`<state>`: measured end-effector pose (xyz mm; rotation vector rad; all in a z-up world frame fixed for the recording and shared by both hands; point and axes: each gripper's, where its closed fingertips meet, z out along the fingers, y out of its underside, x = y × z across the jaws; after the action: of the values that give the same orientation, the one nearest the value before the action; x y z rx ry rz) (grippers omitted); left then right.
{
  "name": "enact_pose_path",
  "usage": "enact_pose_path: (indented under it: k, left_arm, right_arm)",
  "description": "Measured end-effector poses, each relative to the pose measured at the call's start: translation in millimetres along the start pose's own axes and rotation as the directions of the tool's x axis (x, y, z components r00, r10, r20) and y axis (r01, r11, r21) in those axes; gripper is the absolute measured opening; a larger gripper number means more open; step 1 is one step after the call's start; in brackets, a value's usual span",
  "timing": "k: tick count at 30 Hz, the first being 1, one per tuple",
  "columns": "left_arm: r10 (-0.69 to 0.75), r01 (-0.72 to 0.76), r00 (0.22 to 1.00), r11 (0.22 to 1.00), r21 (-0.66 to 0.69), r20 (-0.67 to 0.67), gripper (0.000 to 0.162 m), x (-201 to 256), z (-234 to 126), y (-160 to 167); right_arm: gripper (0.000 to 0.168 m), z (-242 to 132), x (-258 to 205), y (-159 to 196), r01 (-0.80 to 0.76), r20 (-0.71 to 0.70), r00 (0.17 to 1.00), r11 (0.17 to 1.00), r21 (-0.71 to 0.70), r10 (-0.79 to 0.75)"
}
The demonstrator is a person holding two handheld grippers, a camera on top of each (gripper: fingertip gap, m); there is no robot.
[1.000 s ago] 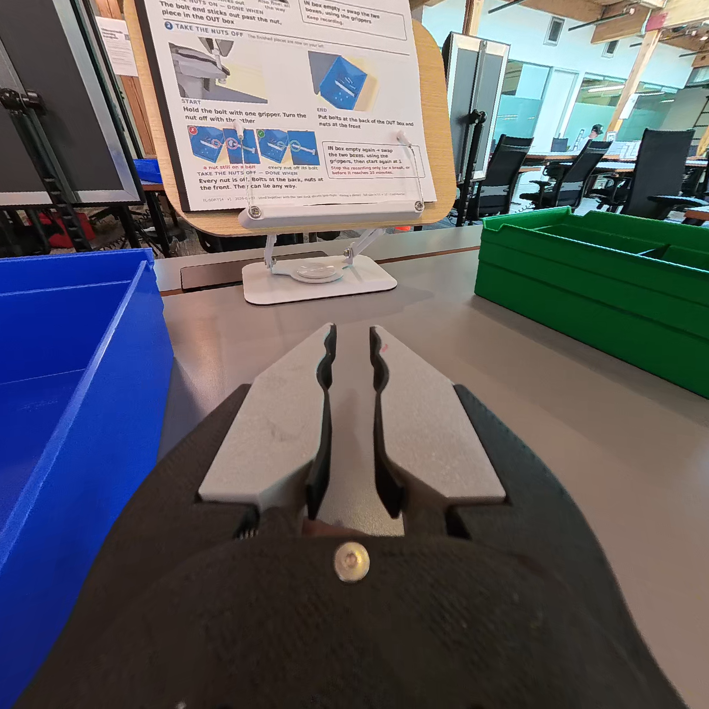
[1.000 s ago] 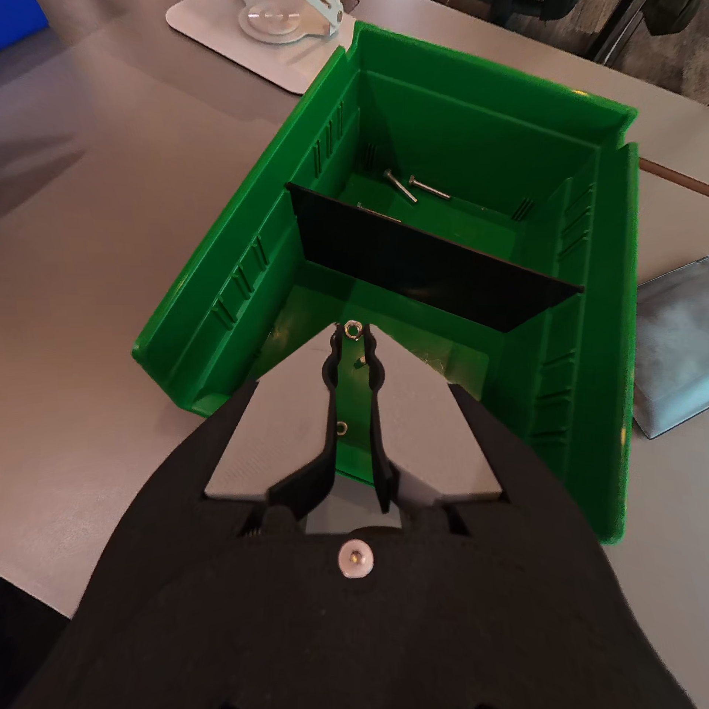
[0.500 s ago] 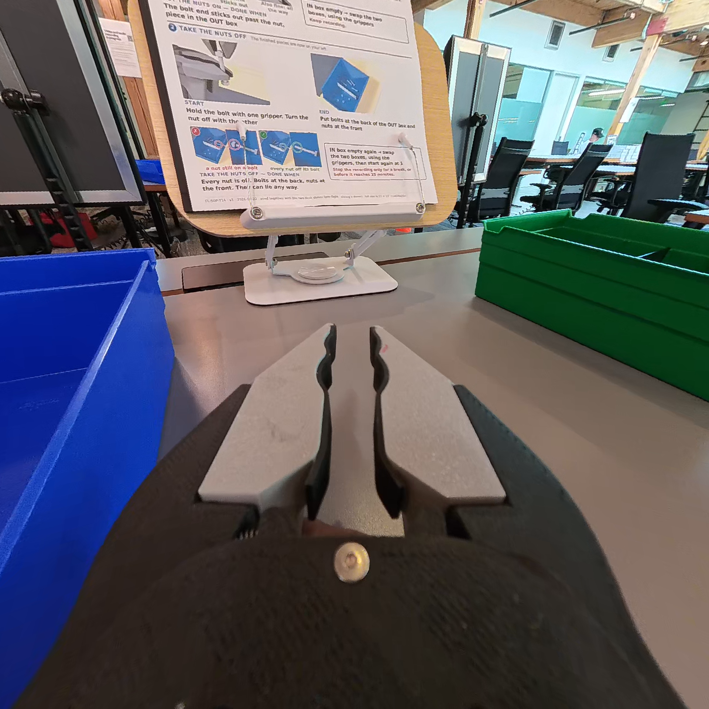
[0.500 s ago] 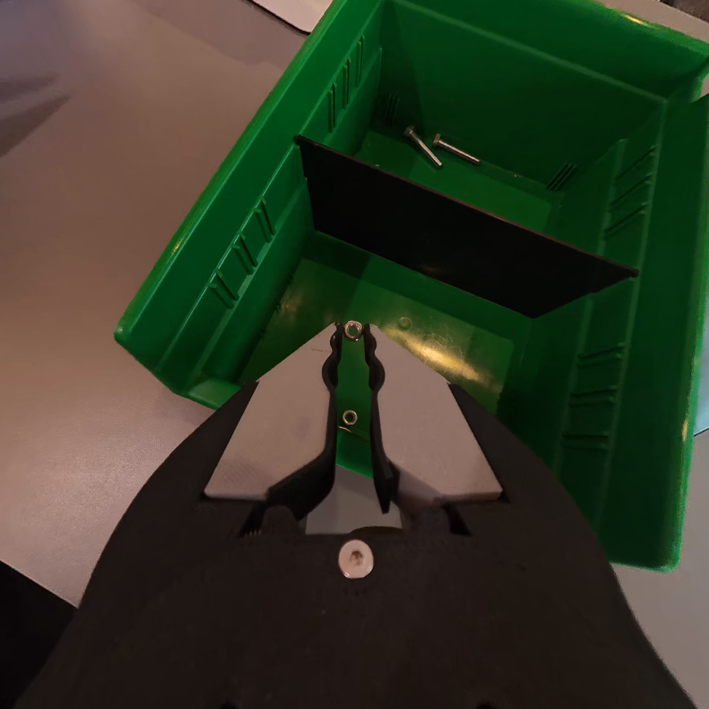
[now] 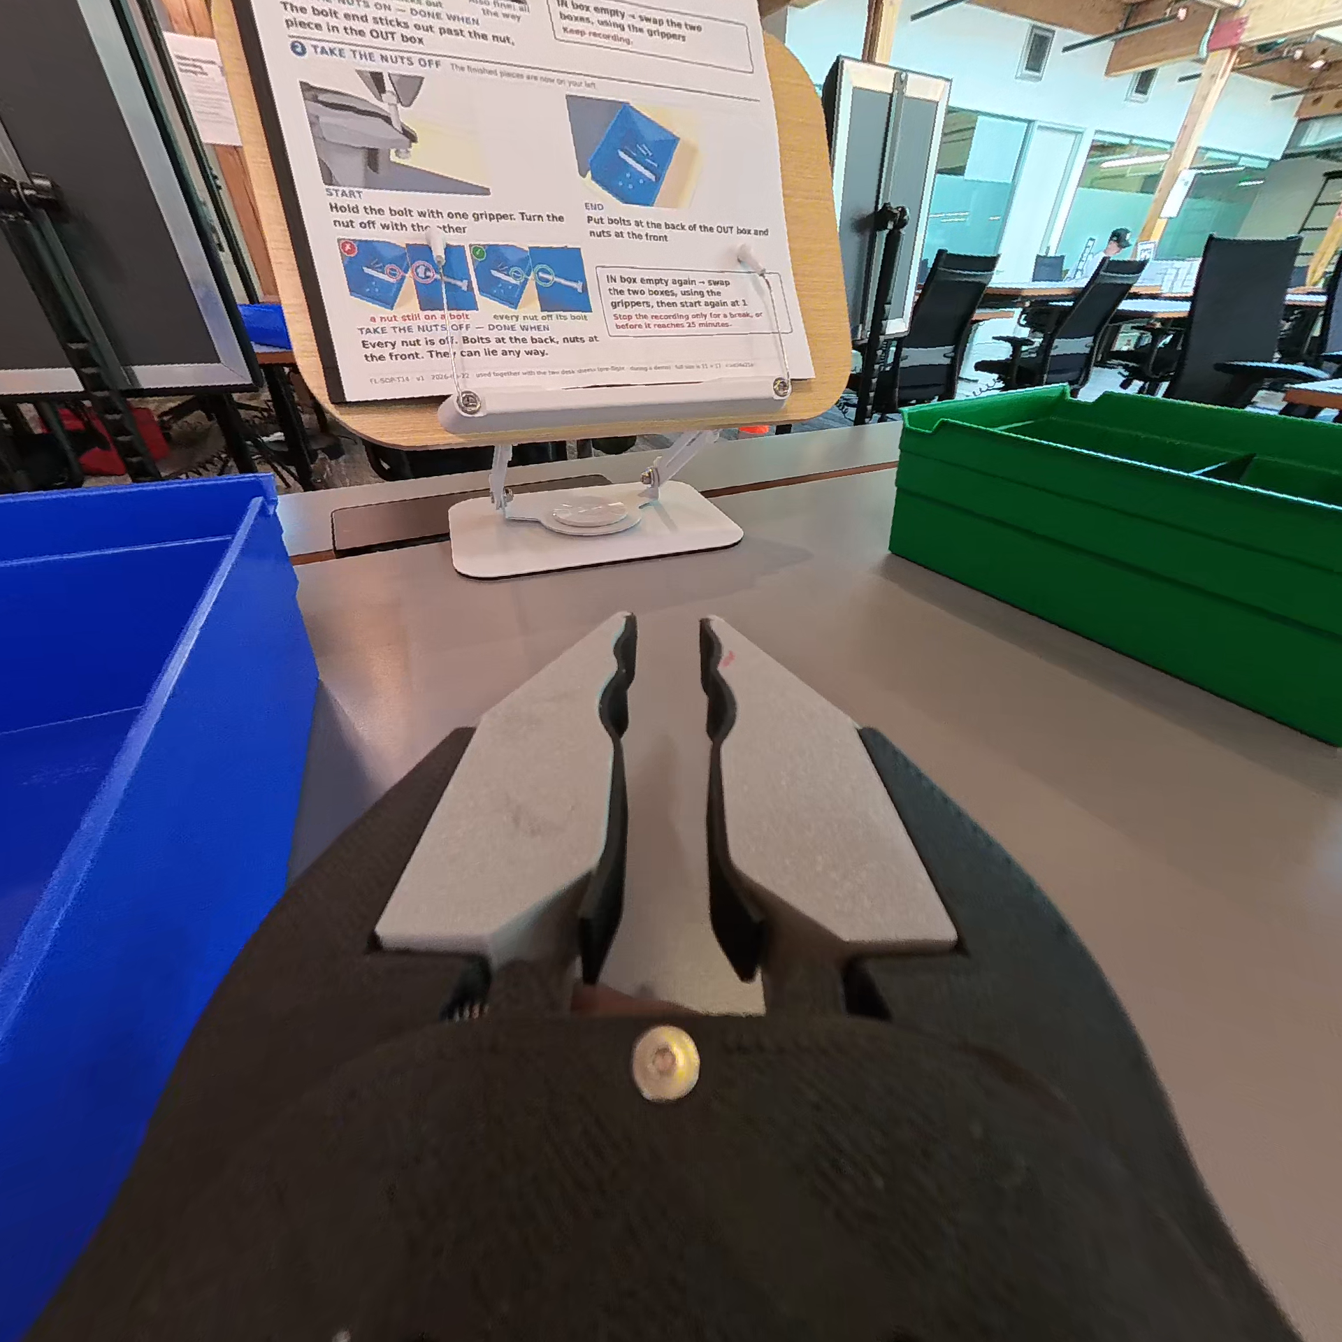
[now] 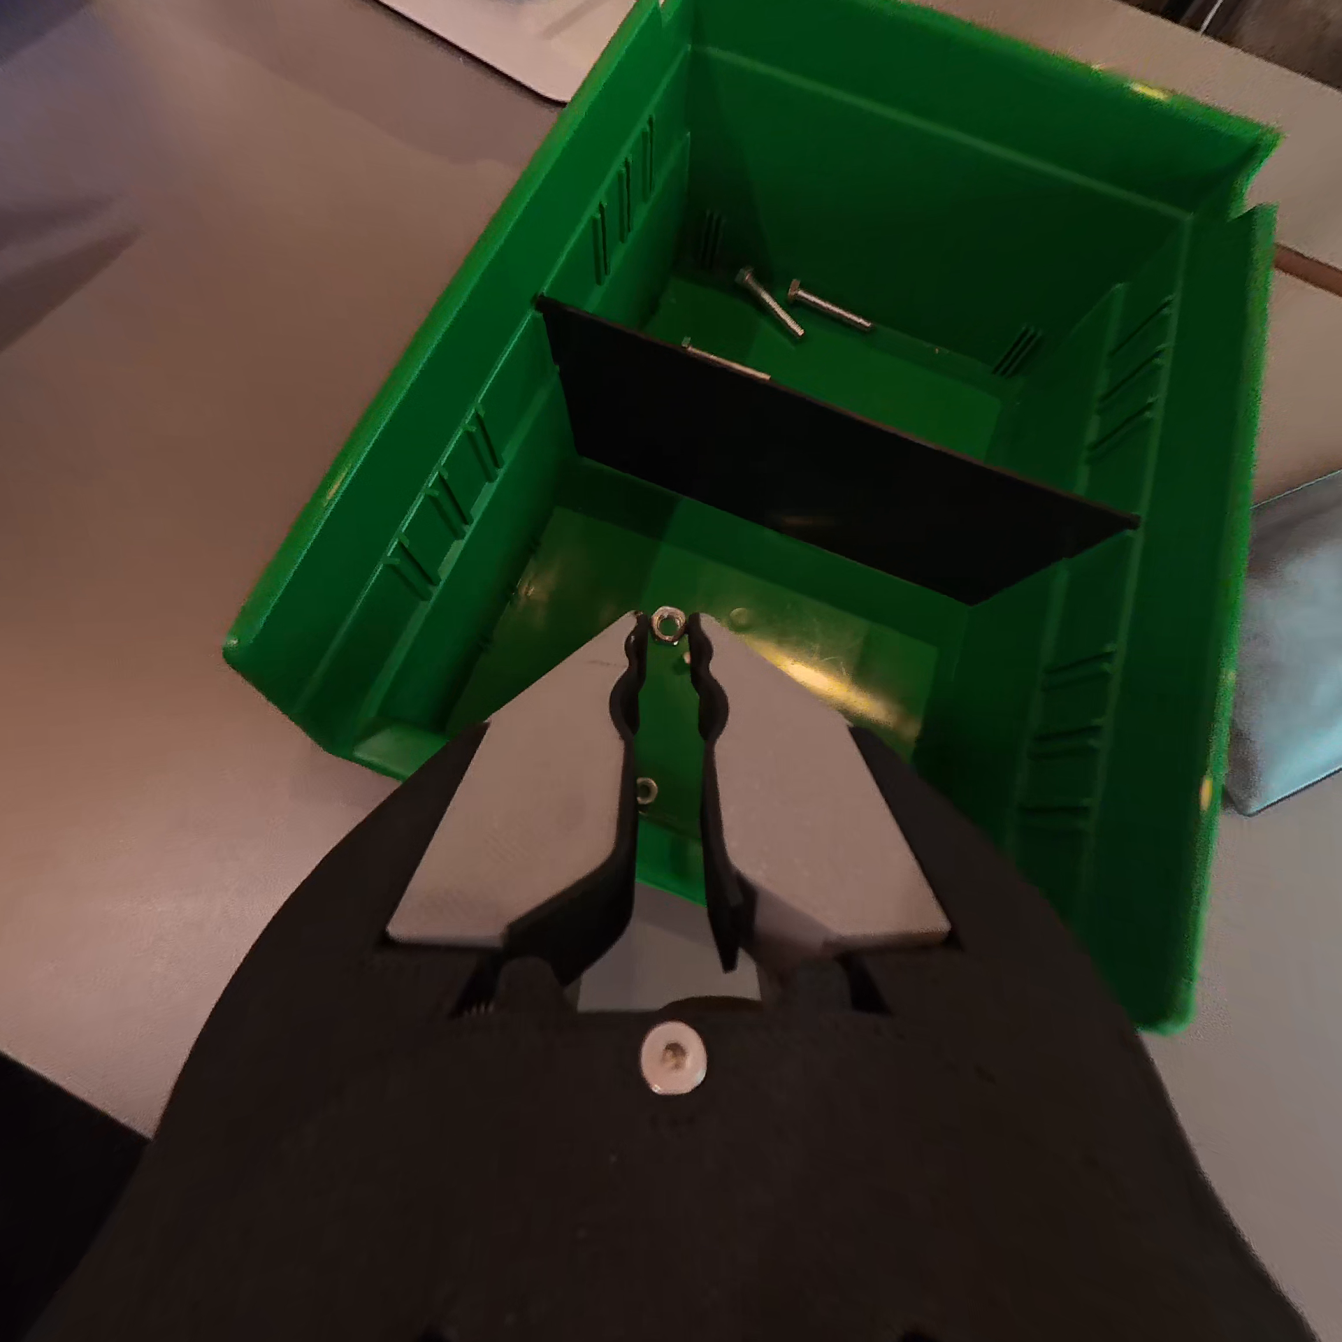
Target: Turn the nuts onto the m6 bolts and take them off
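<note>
We see our right hand-held gripper point(image 6: 666, 630) above the near compartment of the green bin point(image 6: 407, 537), its jaws pinched on a small nut point(image 6: 665, 626) held right at the fingertips. Below it, on the bin floor in the same near compartment, a second nut point(image 6: 645, 789) shows through the gap between the fingers point(image 6: 799, 784). A black divider point(image 6: 835, 465) stands upright across the bin and splits it into near and far compartments. In the far compartment we count two bolts point(image 6: 771, 301) lying close together, their shanks angled toward each other, and a third bolt point(image 6: 726, 361) lying just behind the divider, partly hidden by its top edge. We cannot tell whether the two bolts touch.

Our left hand-held gripper point(image 5: 668, 632) hovers low over the grey bench point(image 5: 1017, 762) with its jaws slightly apart and nothing between them. A blue bin point(image 5: 181, 726) sits just to its left, and the green bin point(image 5: 1089, 552) stands to the right, farther off. Straight ahead at the far side of the bench, a white stand point(image 5: 595, 530) carries a wooden board with an instruction sheet point(image 5: 537, 218). Beyond the bench we see office chairs point(image 5: 1075, 327) and desks.
</note>
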<state>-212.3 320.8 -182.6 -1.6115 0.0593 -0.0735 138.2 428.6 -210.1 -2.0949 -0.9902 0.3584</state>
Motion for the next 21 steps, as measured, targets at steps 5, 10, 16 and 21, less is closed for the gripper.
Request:
enact_pose_path:
  k: [5, 10, 16, 21]
  left_arm:
    - [0.004, -0.004, 1.0, 1.0, -0.002, -0.001, 0.015, 1, 0, 0]
    - [-0.001, 0.001, 1.0, 1.0, -0.003, 0.0, 0.015, 1, -1, 1]
    - [0.001, -0.001, 1.0, 1.0, -0.015, -0.021, 0.016, 6, -1, 2]
    - [0.001, -0.006, 0.997, 0.999, -0.053, -0.08, 0.019, 24, -5, 7]
  right_arm:
    - [0.008, -5, 10, -3, -0.004, -0.017, 1.0, 1.0, 0.003, 0.004]
    - [0.014, 8, 15, 4, -0.023, -0.012, 1.0, 0.998, -0.051, 0.022]
    - [0.016, 3, -1, -13, -0.04, 0.01, 0.999, 0.999, 0.026, 0.039]
    - [0.015, -19, -59, -42, 0.046, 0.09, 0.994, 0.981, 0.186, -0.064]
